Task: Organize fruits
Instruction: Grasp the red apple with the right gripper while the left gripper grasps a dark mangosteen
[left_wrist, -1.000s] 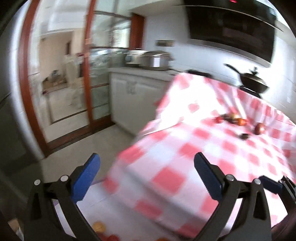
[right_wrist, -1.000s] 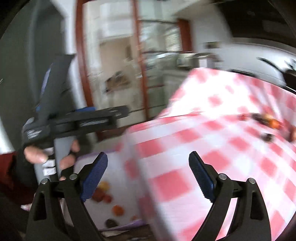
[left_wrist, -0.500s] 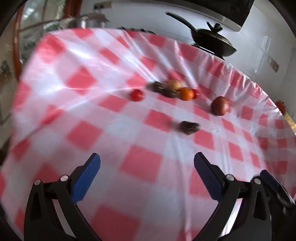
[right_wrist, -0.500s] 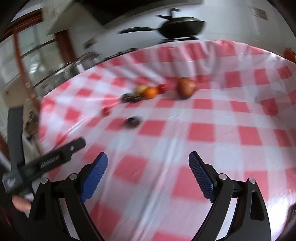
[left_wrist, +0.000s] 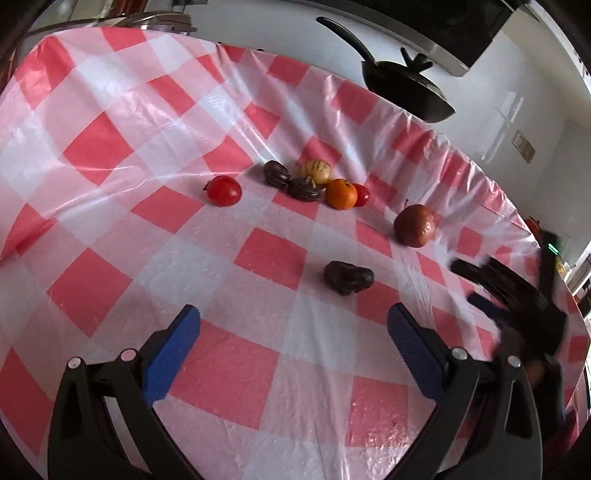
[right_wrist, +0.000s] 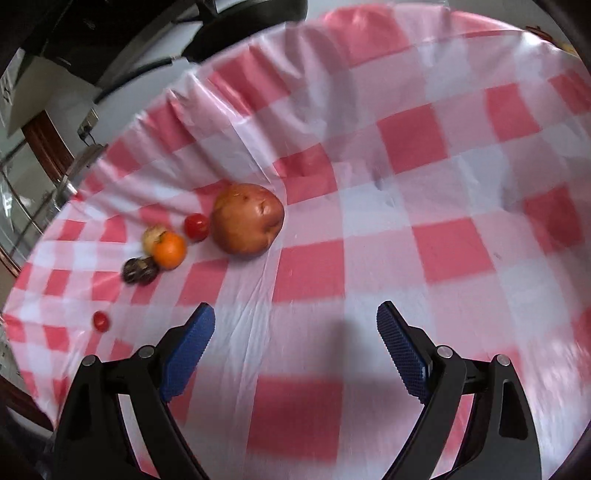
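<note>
Fruits lie on a red-and-white checked tablecloth (left_wrist: 273, 258). In the left wrist view I see a red tomato (left_wrist: 223, 190), two dark wrinkled fruits (left_wrist: 276, 172) (left_wrist: 304, 189), a yellowish striped fruit (left_wrist: 316, 170), an orange (left_wrist: 341, 194), a small red fruit (left_wrist: 362, 194), a brown-red apple (left_wrist: 414, 225) and a lone dark fruit (left_wrist: 348, 277). My left gripper (left_wrist: 293, 332) hangs open just short of that dark fruit. My right gripper (right_wrist: 295, 330) is open and empty, below the apple (right_wrist: 246, 218), orange (right_wrist: 169, 249) and small tomato (right_wrist: 195, 226). The right gripper's body (left_wrist: 517, 295) shows blurred at the left view's right edge.
A black pan (left_wrist: 402, 86) with a long handle stands behind the table by the white wall. A metal pot (left_wrist: 155, 20) sits at the far left. The cloth's far edge (left_wrist: 461, 158) drapes in folds. Checked cloth stretches right of the apple (right_wrist: 443, 184).
Both grippers swung from facing the doorway and floor to looking down over the table. The fruits have grown larger in both views. Both stayed open.
</note>
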